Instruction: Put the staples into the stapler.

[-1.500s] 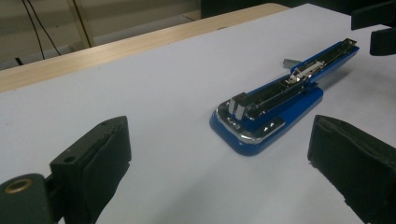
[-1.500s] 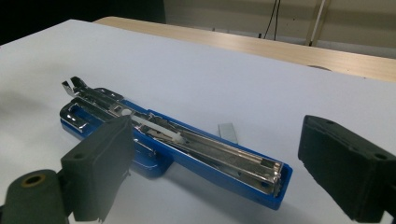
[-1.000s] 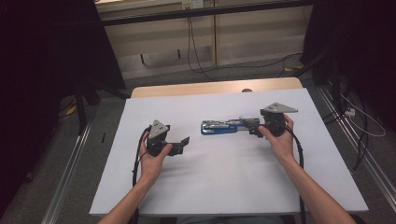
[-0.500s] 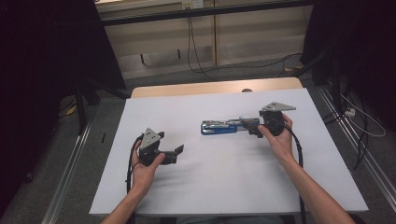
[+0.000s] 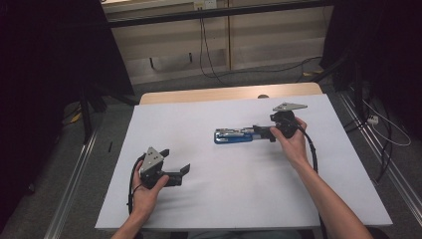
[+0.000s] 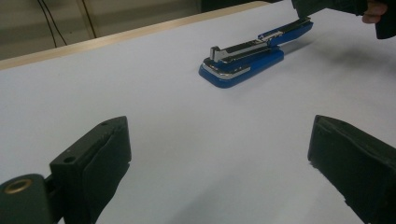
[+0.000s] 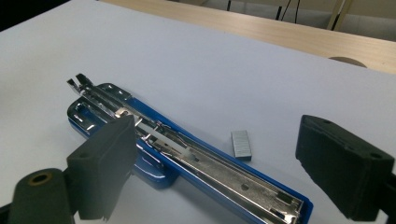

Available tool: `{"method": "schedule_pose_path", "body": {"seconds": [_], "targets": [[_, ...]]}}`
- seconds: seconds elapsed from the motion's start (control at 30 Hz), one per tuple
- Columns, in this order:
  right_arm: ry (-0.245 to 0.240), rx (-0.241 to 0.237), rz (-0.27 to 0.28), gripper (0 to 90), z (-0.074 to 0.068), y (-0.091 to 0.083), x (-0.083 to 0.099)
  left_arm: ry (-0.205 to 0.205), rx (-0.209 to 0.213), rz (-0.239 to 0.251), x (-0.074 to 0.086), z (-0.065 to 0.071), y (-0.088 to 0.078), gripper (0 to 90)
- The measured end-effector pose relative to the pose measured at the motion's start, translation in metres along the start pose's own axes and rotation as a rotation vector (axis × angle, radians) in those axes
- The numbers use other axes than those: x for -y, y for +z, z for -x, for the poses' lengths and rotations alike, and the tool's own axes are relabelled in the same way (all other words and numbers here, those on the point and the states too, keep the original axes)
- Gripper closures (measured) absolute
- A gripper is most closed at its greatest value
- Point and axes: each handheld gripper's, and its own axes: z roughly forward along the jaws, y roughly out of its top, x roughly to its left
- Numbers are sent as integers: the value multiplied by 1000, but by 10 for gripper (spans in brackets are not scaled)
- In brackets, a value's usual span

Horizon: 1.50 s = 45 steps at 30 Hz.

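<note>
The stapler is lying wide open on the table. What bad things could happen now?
The small strip of staples lies loose beside the open stapler; the right gripper, open just above, could knock it away. A jaw might also snag the stapler's bare metal track. The left gripper sits too far off to steady it.

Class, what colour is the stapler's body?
Blue, with silver metal inner parts; the stapler shows best in the right gripper view.
</note>
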Motion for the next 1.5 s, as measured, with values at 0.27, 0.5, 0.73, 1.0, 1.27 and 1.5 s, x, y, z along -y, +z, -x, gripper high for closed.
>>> {"method": "schedule_pose_path", "body": {"seconds": [0.27, 0.5, 0.73, 1.0, 1.27, 1.5], "targets": [[7, 16, -43, 161, 11, 6, -11, -24, -7, -26, 9, 4, -12, 58], [-7, 25, -88, 150, 18, 14, -21, -21, -16, -26, 12, 10, -19, 48], [-29, 14, -132, 218, 22, 24, -30, -13, -8, -18, 11, 10, -18, 48], [-59, 15, -214, 284, 29, 33, -36, -25, -15, -18, 11, 7, -17, 48], [-87, -22, -294, 383, 33, 41, -43, -21, -14, -26, 11, 8, -17, 48], [-117, -54, -371, 497, 33, 52, -46, -27, -11, -26, 11, 8, -17, 48]]}}
